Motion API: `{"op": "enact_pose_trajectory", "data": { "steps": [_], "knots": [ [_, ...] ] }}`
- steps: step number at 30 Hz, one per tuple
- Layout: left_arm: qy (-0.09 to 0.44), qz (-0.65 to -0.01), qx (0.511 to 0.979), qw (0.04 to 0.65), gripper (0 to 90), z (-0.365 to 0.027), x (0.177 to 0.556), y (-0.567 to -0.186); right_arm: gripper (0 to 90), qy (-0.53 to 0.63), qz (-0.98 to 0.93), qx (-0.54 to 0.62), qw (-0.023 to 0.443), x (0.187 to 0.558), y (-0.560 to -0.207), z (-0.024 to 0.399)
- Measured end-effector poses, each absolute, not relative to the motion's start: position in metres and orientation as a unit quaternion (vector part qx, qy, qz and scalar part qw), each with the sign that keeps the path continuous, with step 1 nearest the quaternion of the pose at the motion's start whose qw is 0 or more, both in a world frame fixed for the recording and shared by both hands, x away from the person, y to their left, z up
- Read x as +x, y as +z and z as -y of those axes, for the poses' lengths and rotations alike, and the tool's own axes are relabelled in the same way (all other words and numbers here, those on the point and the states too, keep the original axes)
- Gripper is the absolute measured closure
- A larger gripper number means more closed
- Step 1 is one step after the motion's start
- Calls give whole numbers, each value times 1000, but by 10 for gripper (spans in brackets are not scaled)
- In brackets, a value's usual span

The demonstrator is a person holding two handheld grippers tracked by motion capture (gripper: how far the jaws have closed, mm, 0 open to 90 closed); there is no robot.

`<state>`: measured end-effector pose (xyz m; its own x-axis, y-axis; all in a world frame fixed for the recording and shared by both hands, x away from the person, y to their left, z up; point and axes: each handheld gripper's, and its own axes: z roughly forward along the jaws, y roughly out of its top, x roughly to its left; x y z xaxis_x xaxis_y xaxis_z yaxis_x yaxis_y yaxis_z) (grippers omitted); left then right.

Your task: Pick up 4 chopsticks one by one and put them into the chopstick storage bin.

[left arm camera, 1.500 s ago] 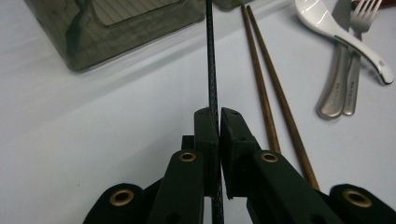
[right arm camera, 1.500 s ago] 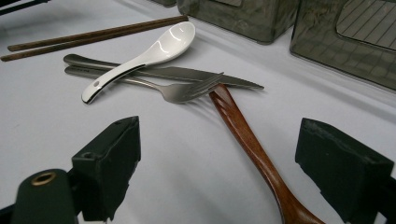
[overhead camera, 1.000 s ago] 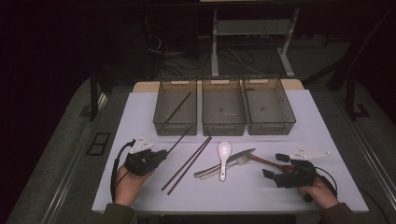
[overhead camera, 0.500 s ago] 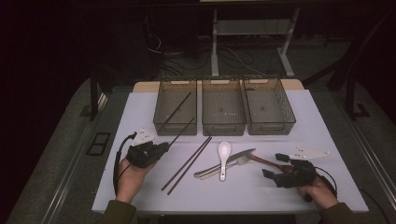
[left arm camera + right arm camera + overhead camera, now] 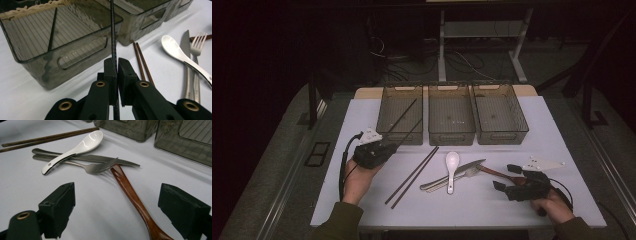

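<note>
My left gripper (image 5: 388, 145) (image 5: 117, 63) is shut on a thin black chopstick (image 5: 409, 131) (image 5: 112, 32), which slants up over the front wall of the left clear bin (image 5: 388, 136) (image 5: 75, 52). A second black chopstick (image 5: 403, 114) (image 5: 52, 27) lies inside that bin. At the right, my right gripper (image 5: 506, 177) (image 5: 120, 192) stands open just above the table, its jaws on either side of a wooden spoon's handle (image 5: 494, 173) (image 5: 127, 190) without touching it.
Two brown chopsticks (image 5: 412, 177) (image 5: 141, 62) lie slantwise mid-table. A white spoon (image 5: 452, 167) (image 5: 80, 145), a knife (image 5: 464, 167) (image 5: 100, 158) and a fork (image 5: 469, 173) (image 5: 97, 167) lie heaped beside them. The middle bin (image 5: 451, 136) and right bin (image 5: 501, 136) hold nothing.
My left gripper has carried the black chopstick forward and to the right, up to the left bin. The right gripper has stayed put.
</note>
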<state>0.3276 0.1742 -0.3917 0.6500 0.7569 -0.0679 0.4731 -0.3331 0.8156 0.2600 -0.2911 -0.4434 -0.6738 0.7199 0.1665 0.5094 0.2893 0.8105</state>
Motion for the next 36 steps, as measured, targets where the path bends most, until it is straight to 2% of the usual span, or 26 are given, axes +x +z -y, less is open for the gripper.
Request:
{"op": "enact_pose_trajectory", "data": {
  "steps": [13, 36],
  "knots": [
    [156, -397, 787, 445, 847, -168, 355, -386, 139, 454, -793, 389, 114, 260, -443, 292],
    [174, -404, 792, 423, 847, -147, 415, -361, 139, 455, -793, 388, 115, 260, -443, 293]
  ]
}}
